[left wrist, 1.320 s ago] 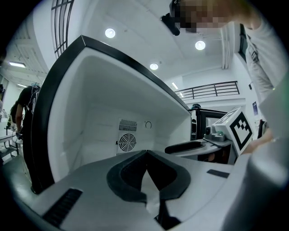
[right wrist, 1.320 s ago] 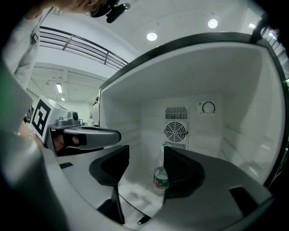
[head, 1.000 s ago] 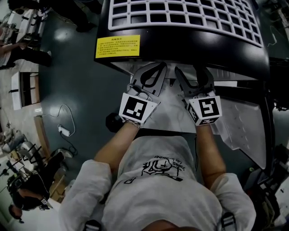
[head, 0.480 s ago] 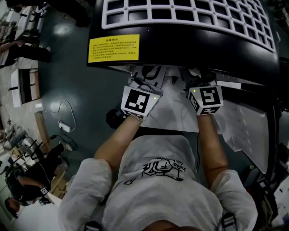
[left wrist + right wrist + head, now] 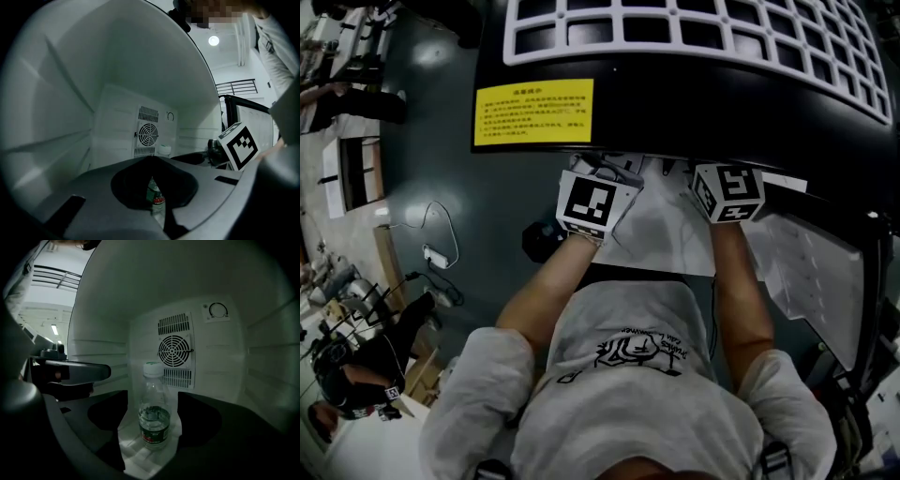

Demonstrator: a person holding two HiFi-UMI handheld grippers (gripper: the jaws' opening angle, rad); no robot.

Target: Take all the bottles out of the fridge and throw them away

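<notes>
Standing upright, one capped bottle [image 5: 153,413], one fridge [image 5: 117,301], one fan grille [image 5: 174,350]

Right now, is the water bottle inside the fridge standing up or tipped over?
Upright. In the right gripper view the bottle stands on the fridge floor, white cap uppermost, its water lying level.

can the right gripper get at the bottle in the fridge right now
Probably yes: the right gripper has just been opening its jaws, which stand apart; the bottle stands upright between them, untouched, nothing in the way.
</notes>
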